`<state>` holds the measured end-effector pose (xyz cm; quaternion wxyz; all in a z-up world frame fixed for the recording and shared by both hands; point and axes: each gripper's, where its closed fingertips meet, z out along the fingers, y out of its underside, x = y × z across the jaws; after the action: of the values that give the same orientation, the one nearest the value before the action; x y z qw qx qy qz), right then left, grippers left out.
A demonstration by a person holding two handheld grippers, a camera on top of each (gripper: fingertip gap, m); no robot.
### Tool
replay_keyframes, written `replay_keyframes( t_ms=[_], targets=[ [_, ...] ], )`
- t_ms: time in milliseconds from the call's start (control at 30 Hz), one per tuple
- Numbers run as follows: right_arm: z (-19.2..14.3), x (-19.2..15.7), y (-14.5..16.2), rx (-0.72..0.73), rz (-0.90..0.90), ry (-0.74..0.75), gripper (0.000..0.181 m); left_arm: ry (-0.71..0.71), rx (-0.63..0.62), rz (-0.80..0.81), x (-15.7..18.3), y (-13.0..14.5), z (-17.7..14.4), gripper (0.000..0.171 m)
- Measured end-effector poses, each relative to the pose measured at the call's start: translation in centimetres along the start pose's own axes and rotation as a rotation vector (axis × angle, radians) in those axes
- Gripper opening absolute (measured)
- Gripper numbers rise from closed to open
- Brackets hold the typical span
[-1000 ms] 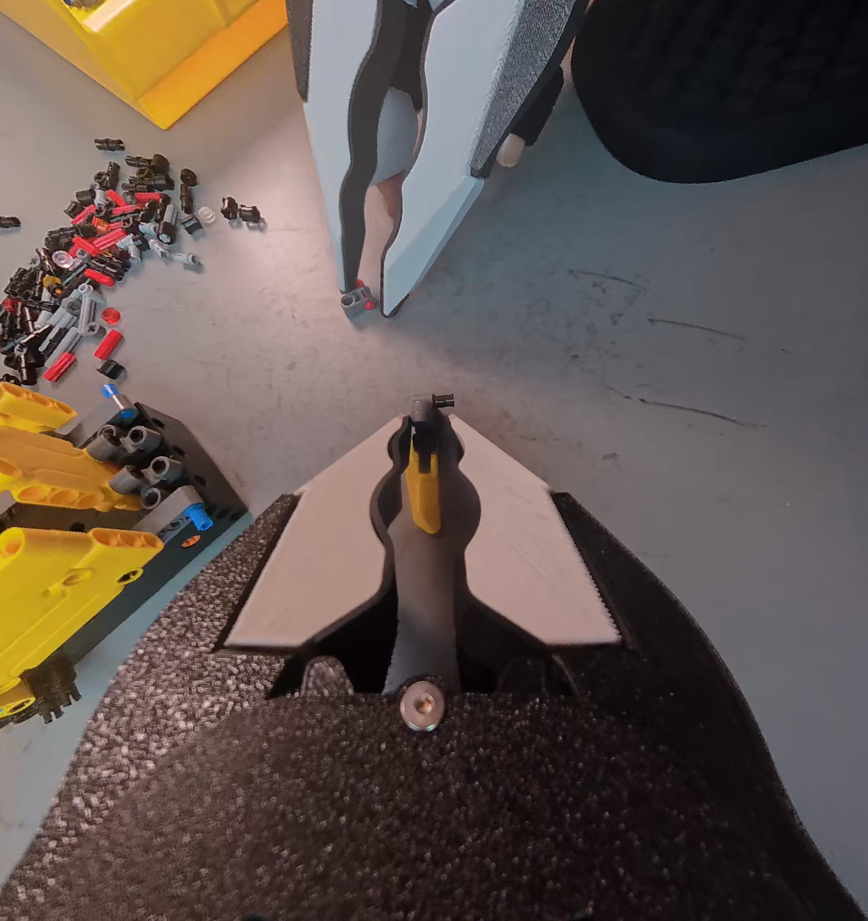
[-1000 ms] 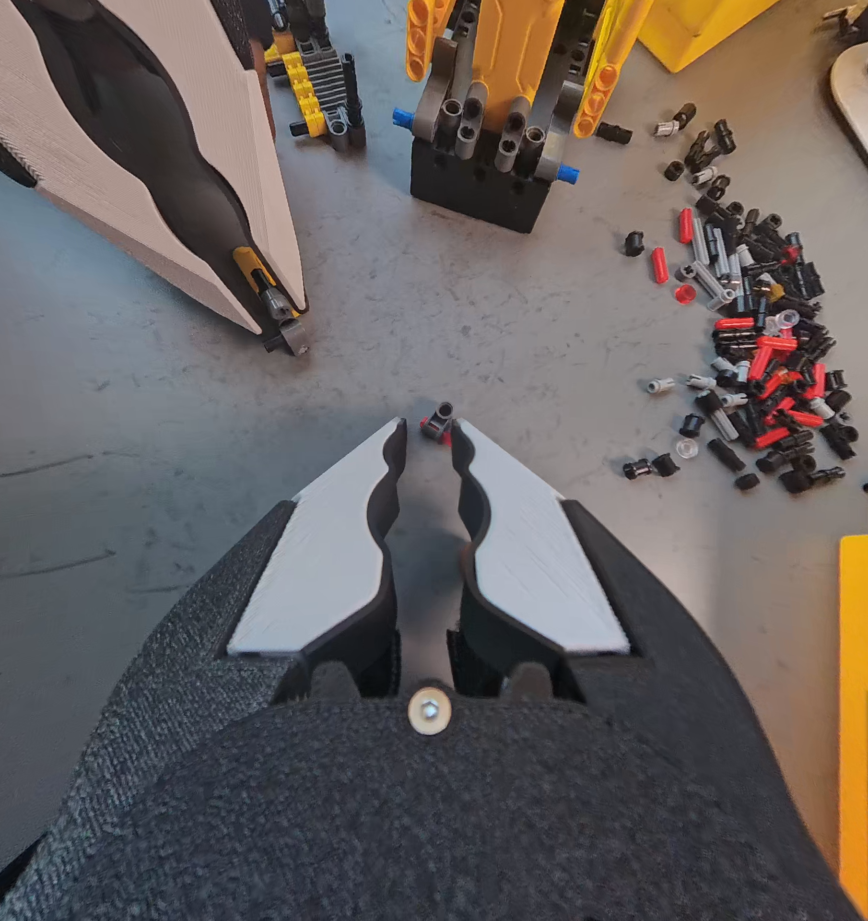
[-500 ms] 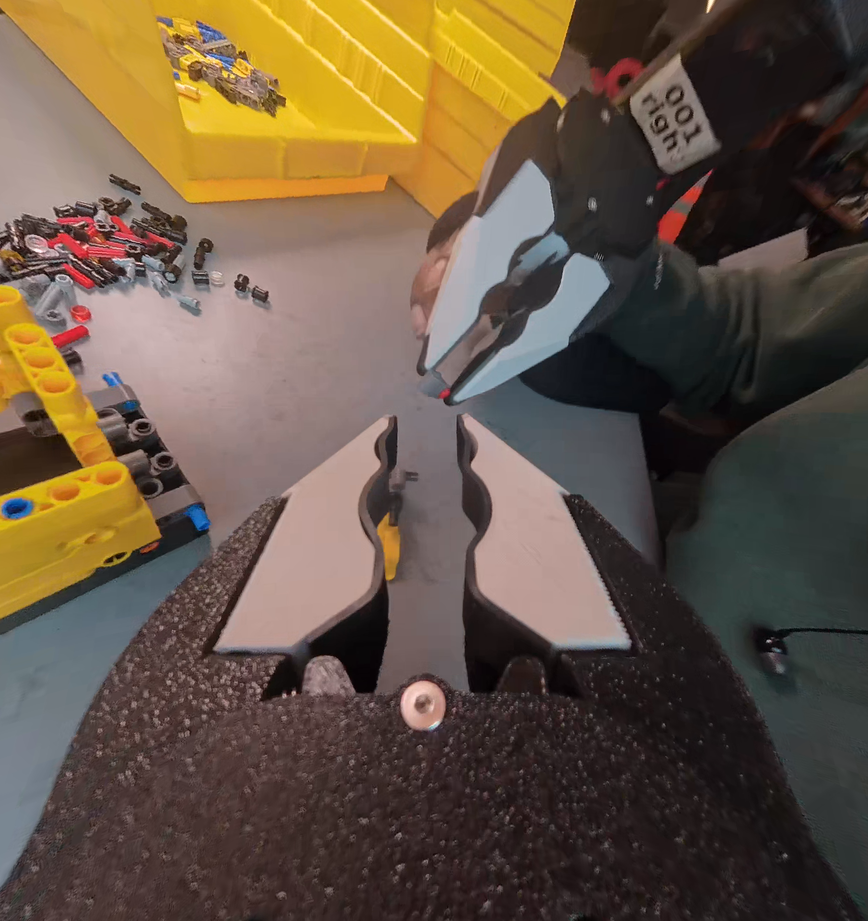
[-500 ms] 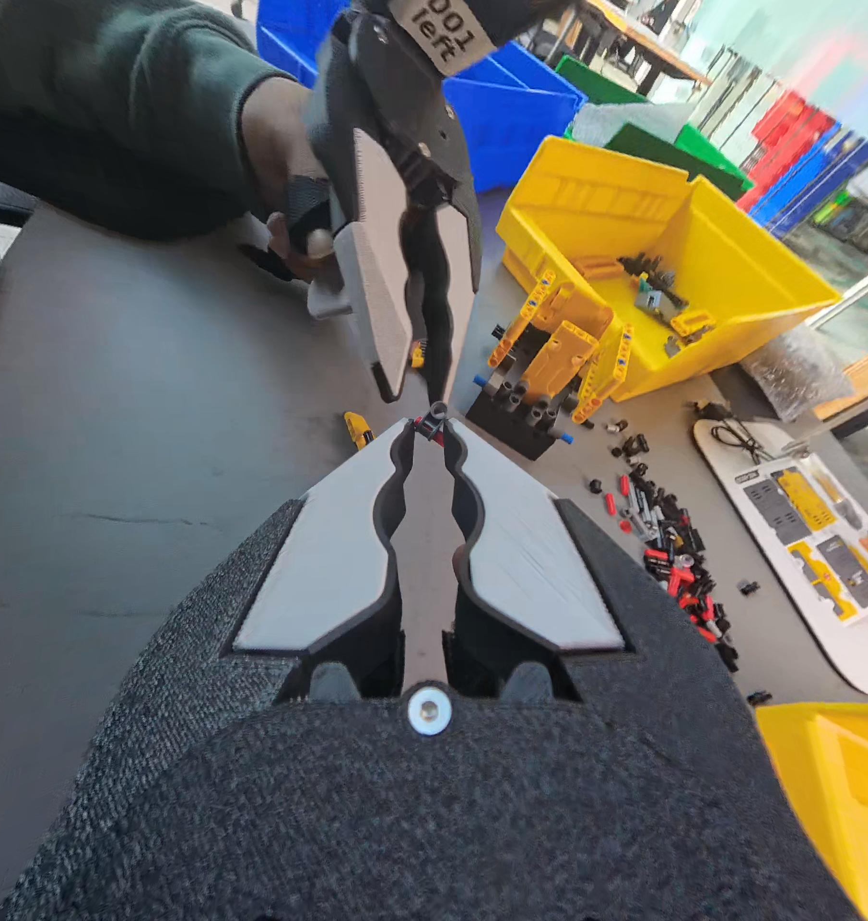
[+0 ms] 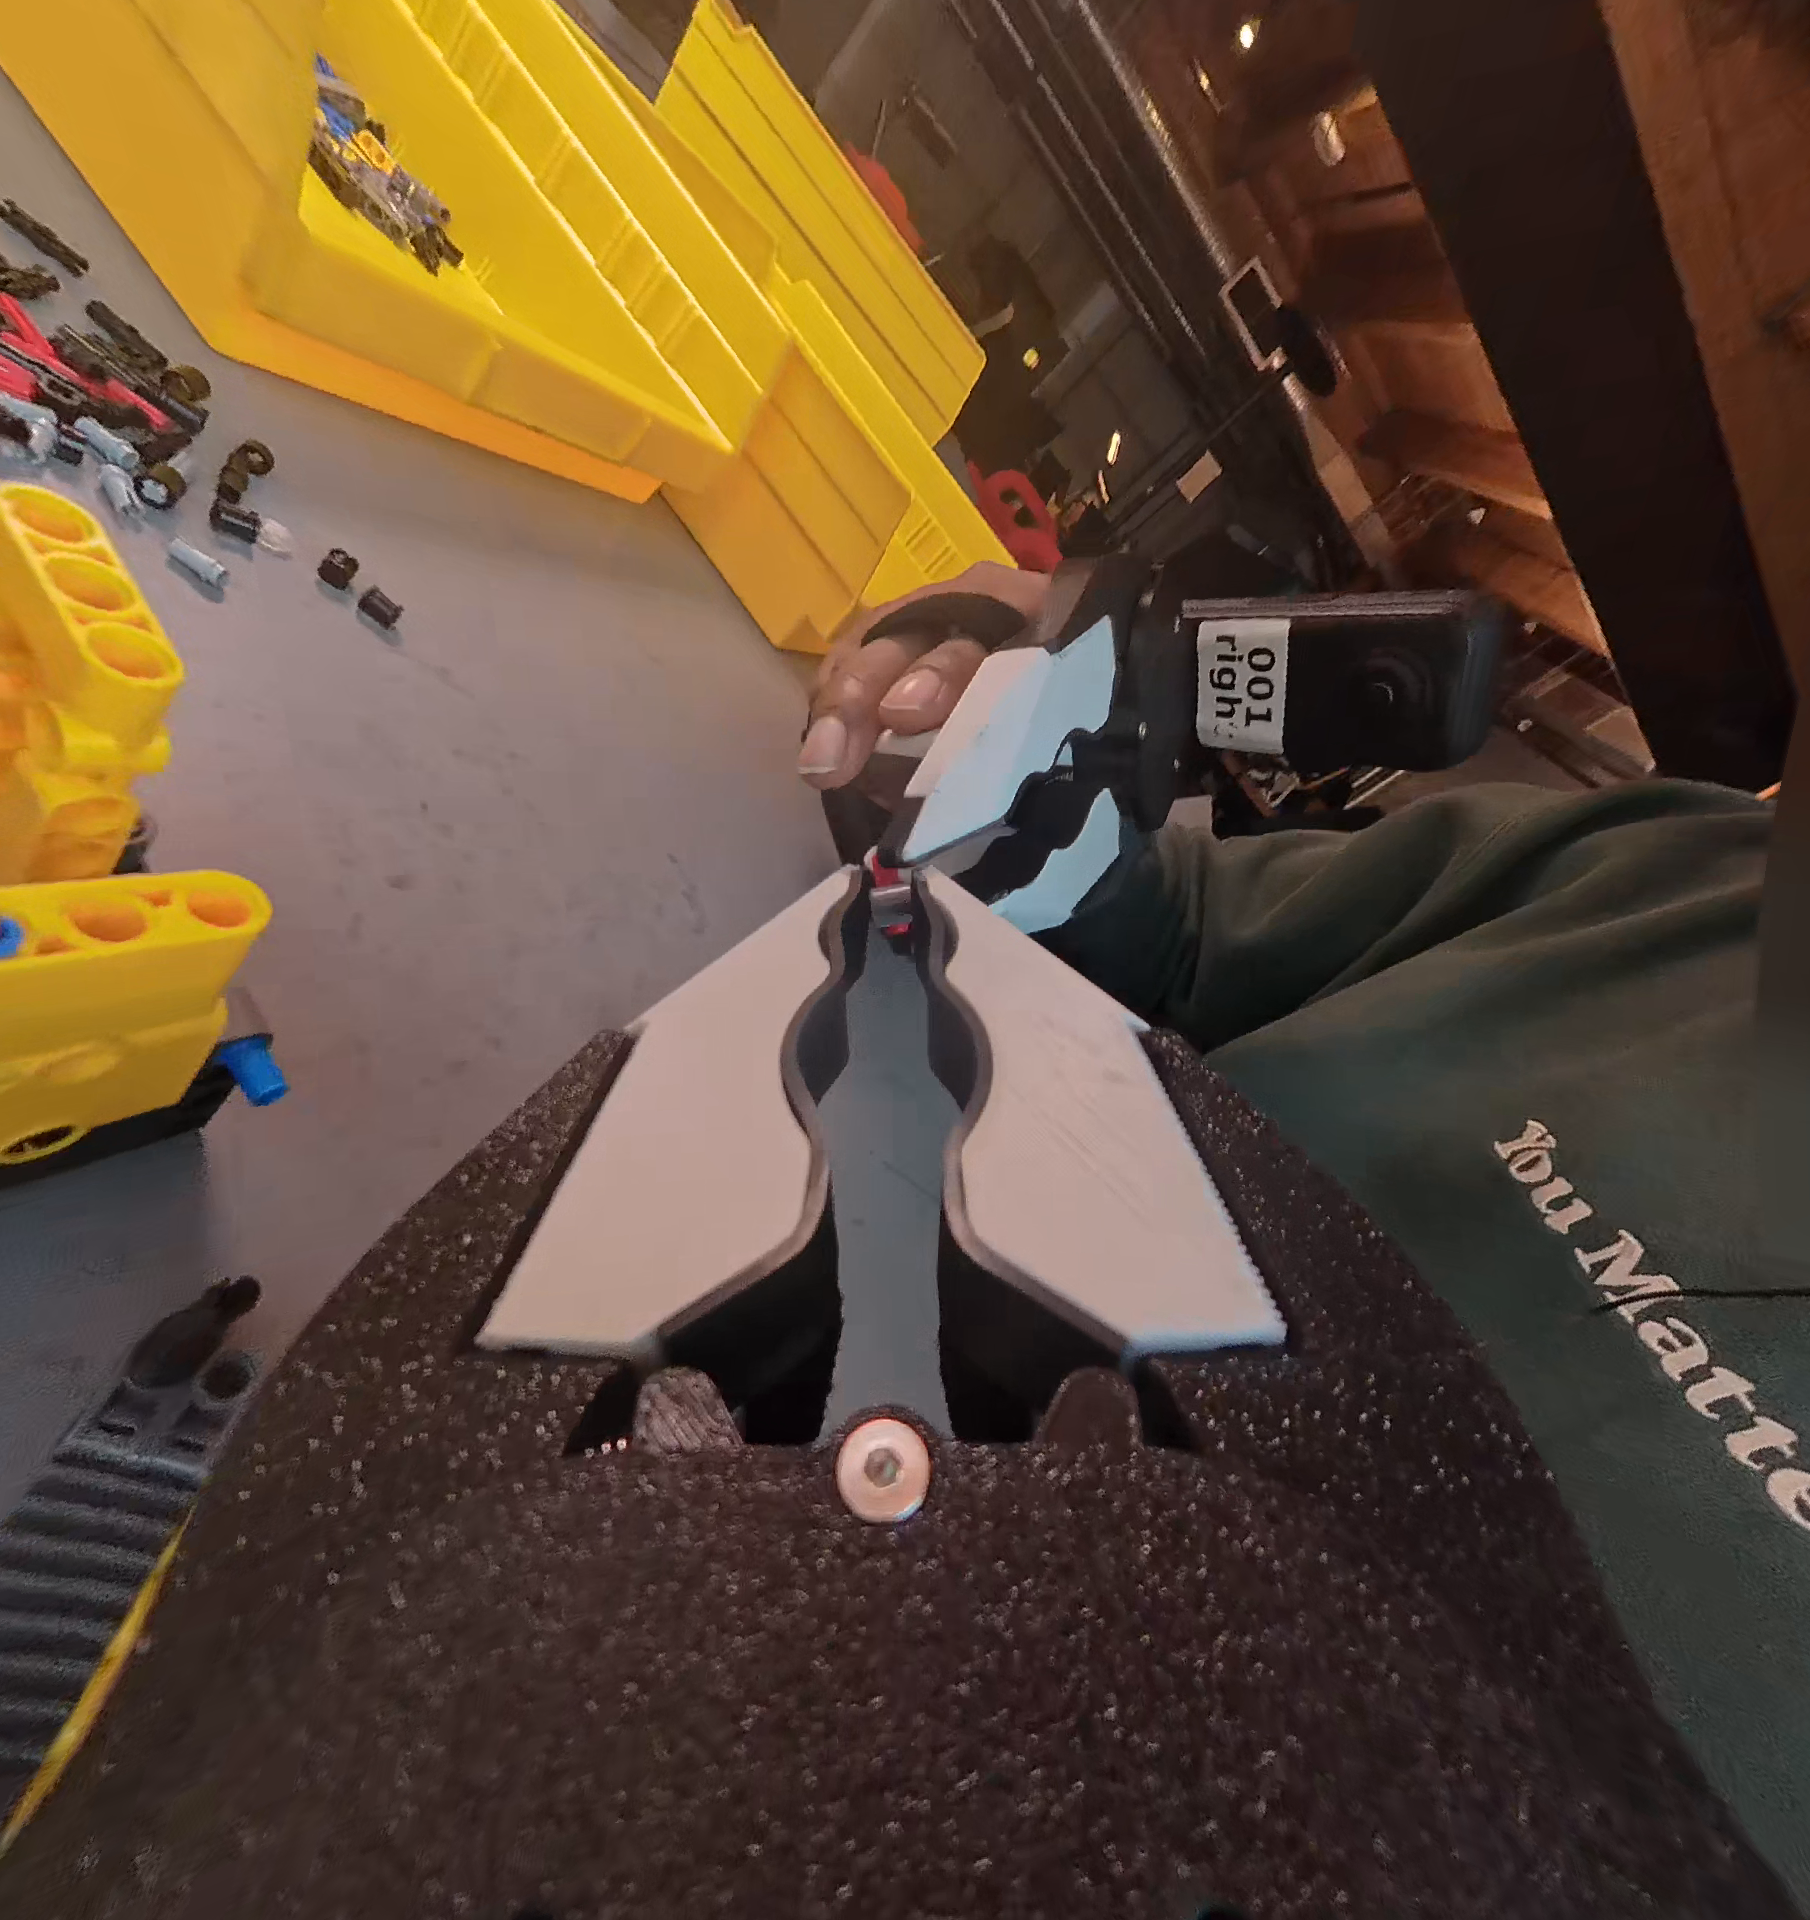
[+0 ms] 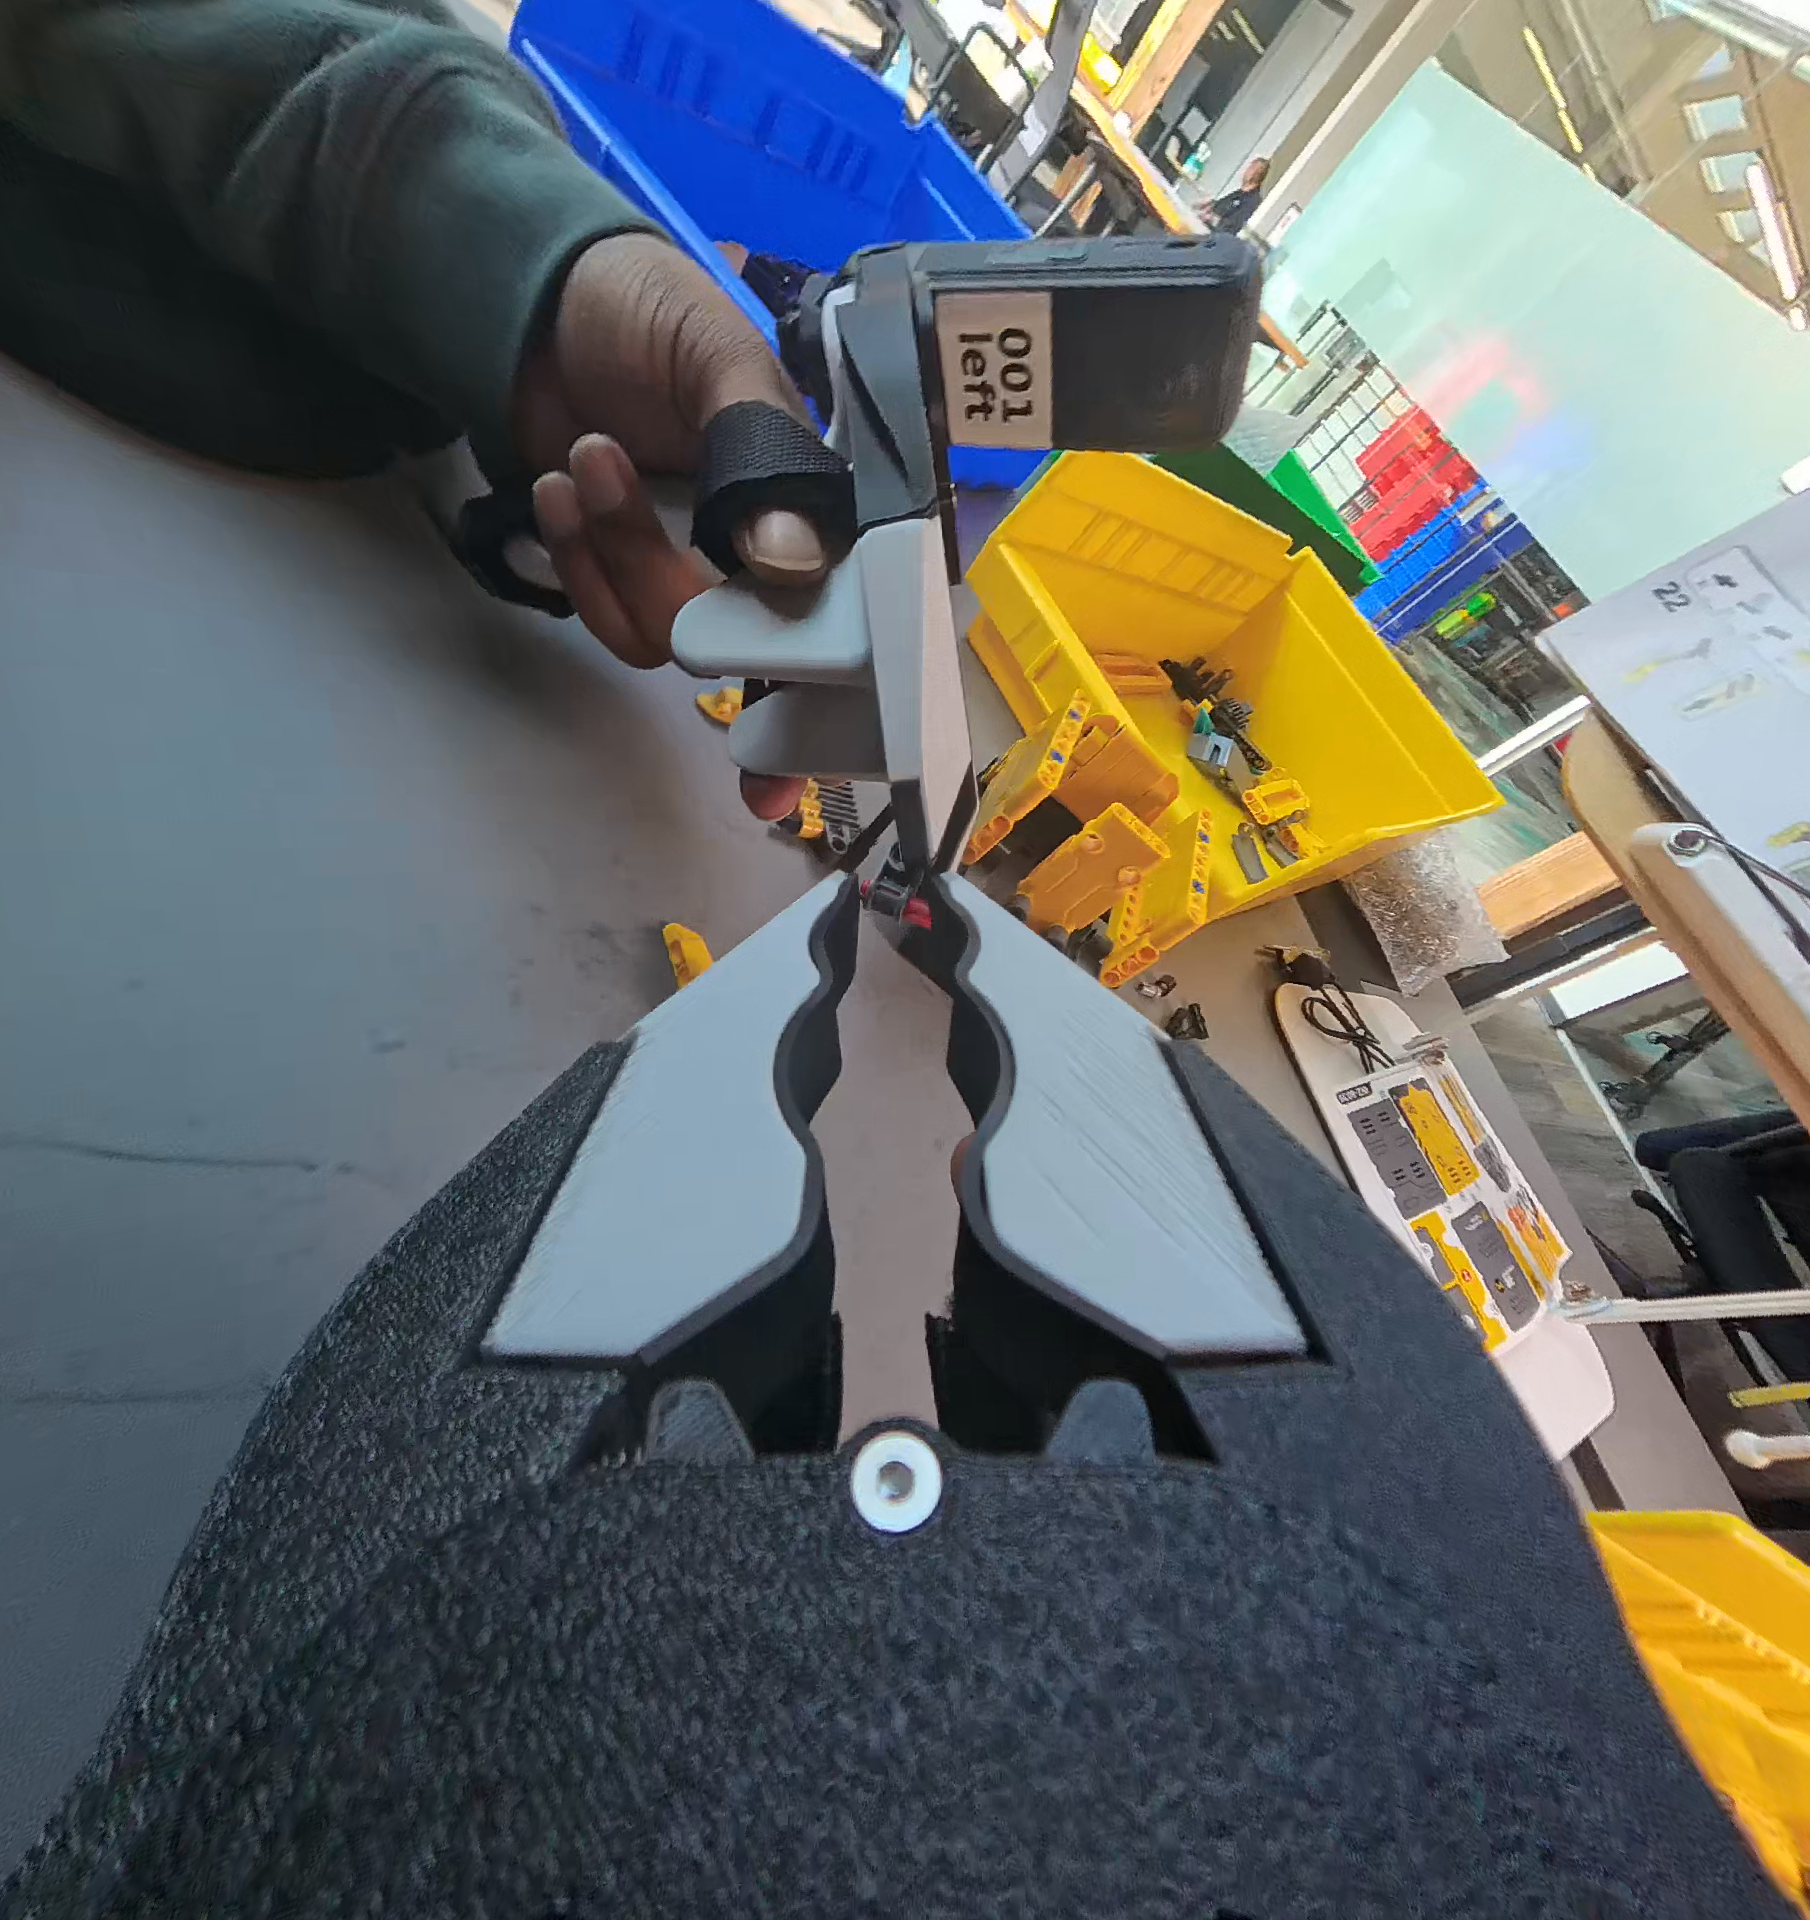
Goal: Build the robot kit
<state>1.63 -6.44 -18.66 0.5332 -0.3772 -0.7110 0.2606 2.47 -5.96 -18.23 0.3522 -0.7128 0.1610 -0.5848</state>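
Note:
A small grey-and-red connector (image 5: pixel 889 906) sits between the fingertips of my left gripper (image 5: pixel 887 891), whose jaws are narrowed onto it. My right gripper (image 5: pixel 968 821) comes in from the right and meets it tip to tip. In the right wrist view, my right gripper (image 6: pixel 893 896) is shut on the same connector (image 6: pixel 903 902), held above the grey table (image 6: pixel 257 935). My left gripper (image 6: pixel 916 831) comes down onto the connector from above, held by a hand (image 6: pixel 652 416). A small yellow piece (image 6: pixel 685 951) lies on the table below.
A yellow model on a black base (image 5: pixel 80 935) stands left, also seen in the right wrist view (image 6: pixel 1088 862). Loose pins (image 5: pixel 70 353) lie far left. Yellow bins (image 5: pixel 589 312) (image 6: pixel 1244 644), a blue bin (image 6: pixel 755 135), an instruction sheet (image 6: pixel 1441 1195) and a black ridged part (image 5: pixel 80 1507) surround the spot. Left and right tips are no more than a few centimetres apart. The small yellow piece (image 6: pixel 685 951) is about 9 centimeters from both grippers' fingertips.
Both grippers rose off the table and tilted toward each other. My left gripper let go of the yellow piece, opened, then closed onto the connector that my right gripper holds.

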Motion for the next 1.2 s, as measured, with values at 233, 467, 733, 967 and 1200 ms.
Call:
replay_keyframes(
  t_ms=[233,467,733,967,1200],
  targets=[
    [-0.2,2.4,-0.6,0.045,0.141,0.104,0.026,0.049,0.121,-0.046,0.5,-1.8,-0.8,0.006],
    [0.1,2.1,-1.1,0.048,0.134,0.113,0.016,0.069,0.143,-0.071,0.8,-2.0,-0.6,0.007],
    [0.0,2.0,-1.1,0.038,0.125,0.101,0.014,0.113,0.116,-0.13,0.9,-1.5,-0.4,0.007],
    [0.0,1.4,-1.3,0.032,0.092,0.076,0.014,0.115,0.042,-0.122,1.2,-0.7,-0.4,0.006],
    [-0.1,0.5,-1.1,0.04,0.085,0.013,0.013,0.146,-0.024,-0.169,1.2,0.3,-0.3,0.007]
  ],
)
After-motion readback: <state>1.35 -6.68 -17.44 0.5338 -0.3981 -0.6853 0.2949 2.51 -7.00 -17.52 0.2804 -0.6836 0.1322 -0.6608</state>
